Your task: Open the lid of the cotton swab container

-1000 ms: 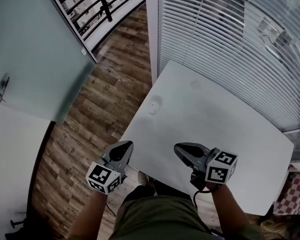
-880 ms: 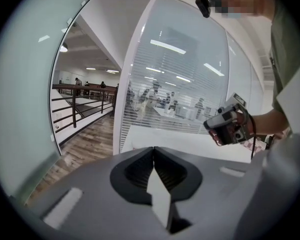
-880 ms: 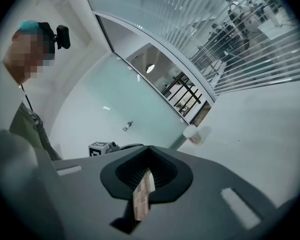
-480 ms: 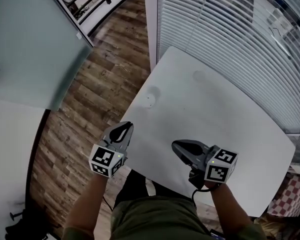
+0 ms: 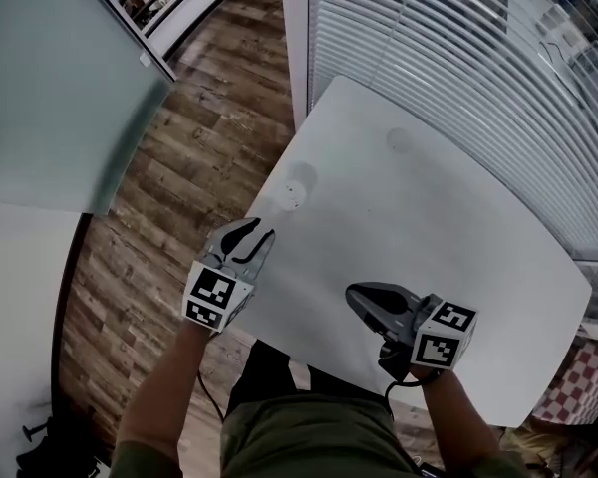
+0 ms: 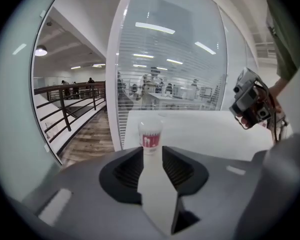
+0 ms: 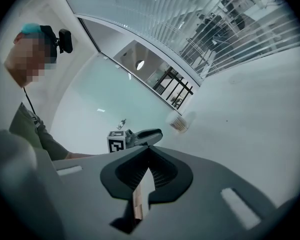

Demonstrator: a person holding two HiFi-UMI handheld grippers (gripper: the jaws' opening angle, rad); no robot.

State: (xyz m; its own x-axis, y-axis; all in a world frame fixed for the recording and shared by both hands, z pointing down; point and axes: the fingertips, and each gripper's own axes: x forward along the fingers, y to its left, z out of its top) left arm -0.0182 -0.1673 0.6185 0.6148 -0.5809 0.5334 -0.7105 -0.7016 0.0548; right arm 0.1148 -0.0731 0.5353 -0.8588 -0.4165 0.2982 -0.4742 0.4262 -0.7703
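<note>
- The left tongs (image 5: 261,236) are partly open. Their jaws have just been opening, with a narrow gap between the two tips.
- Nothing is gripped in the left tongs (image 6: 151,153). Neither pad presses on anything.
- The cotton swab container (image 6: 150,135) shows through that gap in the left gripper view. It stands upright, straight ahead of the tips, with a red-and-white label facing them.
- In the head view the cotton swab container (image 5: 297,188) sits on the white tabletop (image 5: 448,257) close to its edge. It is ahead of the left tongs and clear of them, not touching either jaw.
- The left tongs hang over that same edge of the tabletop, pointing toward the container.
- The right tongs (image 5: 353,295) are fully closed, jaw against jaw, and hold nothing.
- In the right gripper view the right tongs (image 7: 149,152) show their tips meeting with no gap. The container (image 7: 180,122) stands well beyond them, off to the side where the left tongs (image 7: 157,132) are.
- The right tongs hover over the near part of the tabletop, well apart from the container.
</note>
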